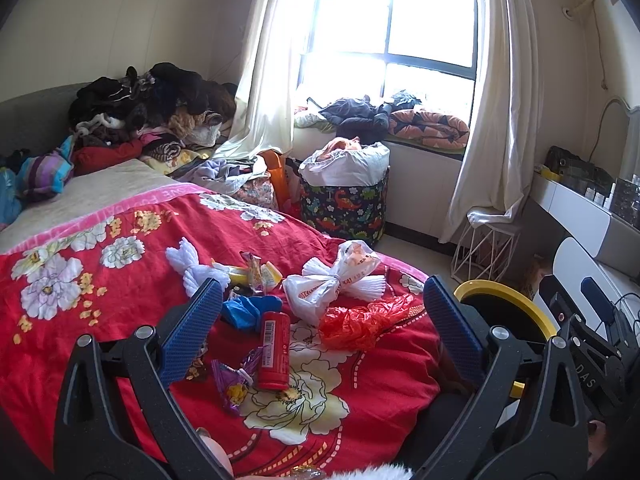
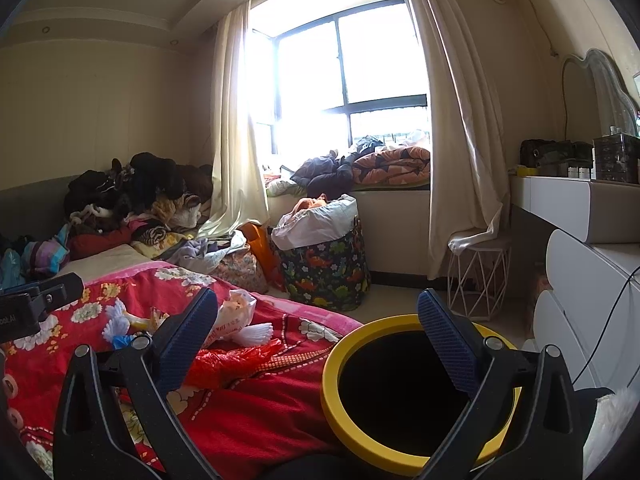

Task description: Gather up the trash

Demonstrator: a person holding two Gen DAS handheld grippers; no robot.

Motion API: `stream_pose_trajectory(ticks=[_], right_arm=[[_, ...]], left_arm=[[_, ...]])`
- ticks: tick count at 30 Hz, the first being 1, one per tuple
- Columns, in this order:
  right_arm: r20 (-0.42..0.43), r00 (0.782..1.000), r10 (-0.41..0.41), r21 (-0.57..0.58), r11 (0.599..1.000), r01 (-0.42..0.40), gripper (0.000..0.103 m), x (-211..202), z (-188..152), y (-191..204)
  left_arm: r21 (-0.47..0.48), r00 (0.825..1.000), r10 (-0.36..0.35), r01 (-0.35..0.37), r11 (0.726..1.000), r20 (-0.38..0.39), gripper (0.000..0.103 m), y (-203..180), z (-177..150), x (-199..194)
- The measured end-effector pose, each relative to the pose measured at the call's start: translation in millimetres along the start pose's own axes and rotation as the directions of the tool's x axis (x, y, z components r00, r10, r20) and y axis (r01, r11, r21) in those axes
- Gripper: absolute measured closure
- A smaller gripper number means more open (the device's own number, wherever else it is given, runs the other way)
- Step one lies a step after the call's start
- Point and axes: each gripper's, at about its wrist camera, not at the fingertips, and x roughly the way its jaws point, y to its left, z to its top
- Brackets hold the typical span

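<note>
Both tools stand wide and hold nothing. The left tool (image 1: 322,312) hovers over the trash scattered on the red flowered bed cover (image 1: 100,280): a red can (image 1: 274,350) lying nearest between its fingers, a blue scrap (image 1: 250,310) just beyond, a purple wrapper (image 1: 234,380) beside the can, a red plastic bag (image 1: 360,322) and a white printed bag (image 1: 340,276) toward the bed's right edge. The right tool (image 2: 318,330) hangs above the yellow-rimmed bin (image 2: 332,396), which stands just off that edge. No piece looks picked up yet, so this seems the start of a pick. The next move probably calls for lowering the left tool around the can, closing across its width, then carrying it right to the bin.
</note>
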Motion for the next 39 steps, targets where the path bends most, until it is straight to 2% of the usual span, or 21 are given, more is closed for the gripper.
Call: stream_pose_trajectory(ticks=[23,34,39], right_arm=[[-0.029,1.000,0.013,-0.009,1.000,-0.013,0.006,6,-10,6],[-0.118,0.987,0.110,-0.066,0.991,-0.119,0.006,25,-7,39],[-0.141,0.976,0.164,-0.086,0.980,-0.177,0.006,37,-1,58]], left_arm=[[-0.003,1.000,-0.004,0.004,1.000,0.002,0.011,1,-2,-1],[-0.048,0.999,0.050,-0.049,0.998,0.017,0.011,9,0,-2],[-0.099,0.996,0.087,-0.085,0.991,0.016,0.011,45,4,8]])
